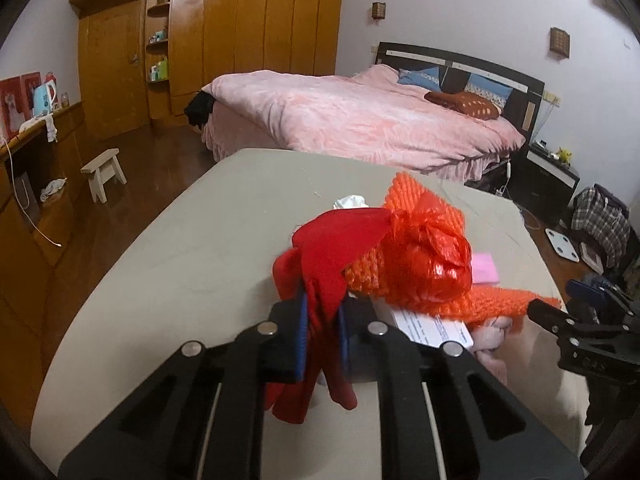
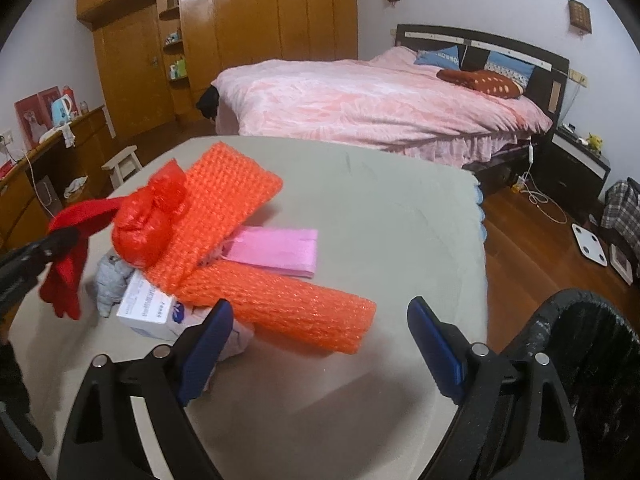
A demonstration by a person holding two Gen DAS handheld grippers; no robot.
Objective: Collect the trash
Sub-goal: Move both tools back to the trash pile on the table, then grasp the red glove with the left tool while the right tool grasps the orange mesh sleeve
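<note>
The left gripper (image 1: 322, 320) sits nearest the camera, its blue pads clamped narrow on a red cloth (image 1: 320, 276) that hangs limp between them, lifted a little off the bench (image 1: 160, 264). The right gripper (image 2: 320, 340) stands wide with nothing between its pads, low over the near part of the bench and just short of the pile.

The pile lies in the middle of the beige bench: two pieces of orange foam netting (image 2: 240, 240) crossed over each other, a knotted red plastic bag (image 2: 144, 224) resting on the far-left piece, a pink paper packet (image 2: 276, 250) tucked under the netting on its right, a white printed box (image 2: 148, 306) and a grey crumpled cloth (image 2: 110, 276) at the near-left. A white crumpled tissue (image 1: 350, 202) shows behind the pile in the left wrist view.

The bench is bare on its far and right stretches, and its right edge drops to wooden floor (image 2: 532, 240). Just beyond that edge at the near right stands a bin lined with a black bag (image 2: 588, 344); what lies in it cannot be told. A pink-covered bed (image 2: 380, 100) stands beyond the far edge.
</note>
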